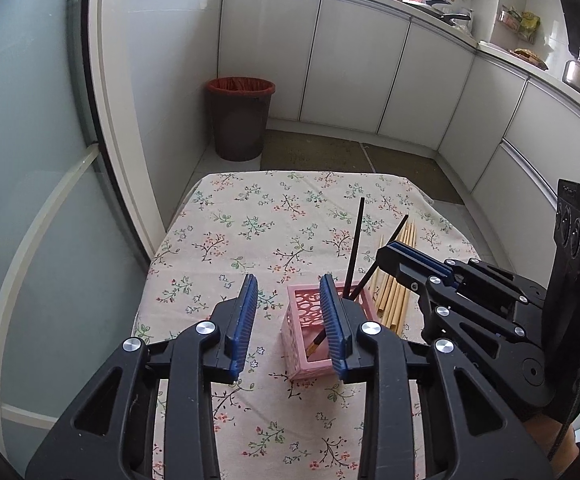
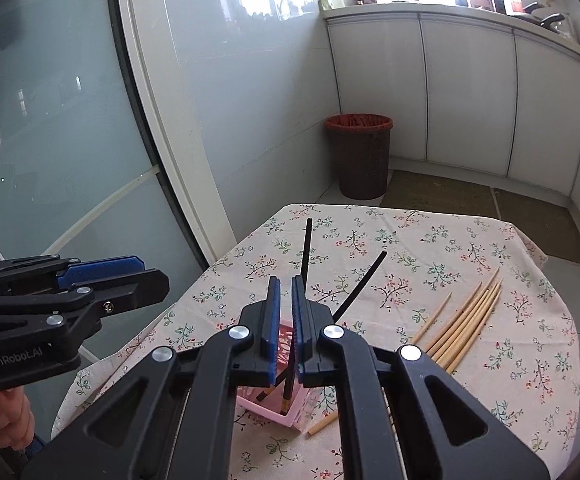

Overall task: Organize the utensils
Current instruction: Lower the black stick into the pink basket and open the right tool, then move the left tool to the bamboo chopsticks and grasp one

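Your table [image 1: 250, 216] with its flowered cloth fills the lower middle of both views. On it the pink basket [image 1: 304, 360] sits at lower centre, two black chopsticks [image 1: 355, 248] standing in it, bamboo chopsticks [image 2: 464, 320] lying just right. Your left gripper [image 1: 290, 312] is spread, empty, one finger over the basket. Your right gripper [image 2: 286, 328] is nearly pressed together above the basket, gripping nothing.

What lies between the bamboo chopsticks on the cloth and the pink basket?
Nothing visible: the bamboo chopsticks lie right beside the pink basket, with only bare cloth between. The two black chopsticks inside leave room.
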A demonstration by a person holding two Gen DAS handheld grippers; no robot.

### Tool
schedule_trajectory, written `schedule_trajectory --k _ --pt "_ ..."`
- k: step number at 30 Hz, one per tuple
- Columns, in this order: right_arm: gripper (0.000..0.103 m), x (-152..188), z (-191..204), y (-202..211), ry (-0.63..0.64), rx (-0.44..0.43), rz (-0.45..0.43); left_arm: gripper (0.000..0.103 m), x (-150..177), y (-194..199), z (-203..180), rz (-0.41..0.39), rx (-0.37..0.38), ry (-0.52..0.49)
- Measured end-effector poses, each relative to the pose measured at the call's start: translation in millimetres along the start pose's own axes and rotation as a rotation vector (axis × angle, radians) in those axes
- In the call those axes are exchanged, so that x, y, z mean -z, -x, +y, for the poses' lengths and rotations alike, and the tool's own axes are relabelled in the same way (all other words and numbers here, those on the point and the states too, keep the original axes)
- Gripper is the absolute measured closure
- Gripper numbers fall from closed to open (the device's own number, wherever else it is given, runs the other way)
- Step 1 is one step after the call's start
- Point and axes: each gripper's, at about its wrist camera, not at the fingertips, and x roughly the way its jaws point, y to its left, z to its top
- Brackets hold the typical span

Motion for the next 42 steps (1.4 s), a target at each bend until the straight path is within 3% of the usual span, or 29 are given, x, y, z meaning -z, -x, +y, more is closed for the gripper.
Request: schedule_trajectory --k 5,9,11,14,19,21,28,31,35,39,42 --pt "0.095 -2 4 19 0.047 0.054 -0.024 0.072 0 3 -1 -0.016 0.017 0.004" --pt "0.067 -5 5 46 0.071 0.169 -0.063 0.072 0 7 -6 -0.035 0.028 0.007" --pt "0.066 -5 5 58 0.095 0.228 -0.068 0.072 0 9 -10 -0.04 0.043 0.006" --pt "0.055 -3 -5 74 0.107 0.298 -0.064 0.072 2 12 -23 -0.052 0.056 -0.026" --pt "0.041 -5 -53 101 -0.003 0.344 -0.037 0.072 5 8 -51 -0.034 0.079 -0.082" --pt "0.033 -4 -86 108 -0.105 0.314 -0.002 0.072 5 1 -64 -0.006 0.106 -0.091" --pt "0.033 22 -184 112 -0.491 0.213 0.113 0.067 7 -39 -142 0.108 0.133 -0.207" --pt "0.033 33 -204 116 -0.542 0.265 0.123 0.065 10 -68 -176 0.163 0.118 -0.276" --pt "0.033 50 -232 115 -0.659 0.263 0.151 0.064 2 -119 -207 0.207 0.055 -0.337" --pt "0.033 66 -257 113 -0.739 0.28 0.208 0.062 -6 -183 -213 0.283 0.01 -0.301" --pt "0.033 70 -263 116 -0.774 0.232 0.2 0.062 -13 -222 -209 0.335 -0.03 -0.269"
